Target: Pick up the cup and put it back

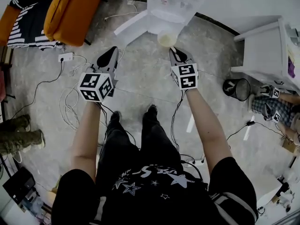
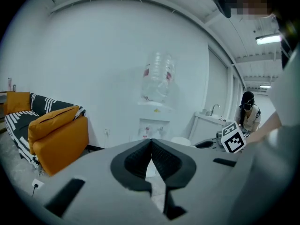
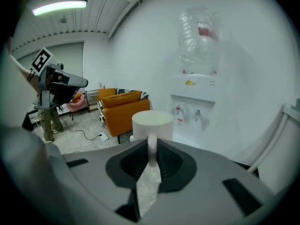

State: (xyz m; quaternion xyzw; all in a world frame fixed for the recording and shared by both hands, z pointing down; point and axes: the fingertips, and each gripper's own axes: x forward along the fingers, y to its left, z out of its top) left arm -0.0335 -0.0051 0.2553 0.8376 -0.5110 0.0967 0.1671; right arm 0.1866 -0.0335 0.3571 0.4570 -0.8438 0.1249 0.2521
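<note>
While the right gripper (image 3: 152,150) clamps the white cup (image 3: 152,123) by its handle (before the water dispenser (image 3: 196,102)), we note the left gripper (image 2: 151,143) with jaws closed on nothing.

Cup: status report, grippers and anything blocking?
Right gripper shut on the handle of the cup, cup held upright. Left gripper shut, empty. Nothing seen between cup and water dispenser ahead.

Your cup (image 3: 152,122) looks smooth matt off-white, and the pads (image 3: 132,165) on your right gripper (image 3: 152,150) are ribbed black rubber in matt grey plastic. Upper right in that view, the water bottle (image 3: 199,29) is clear glossy plastic; the orange sofa (image 1: 70,8) at the head view's upper left looks like cloth.
</note>
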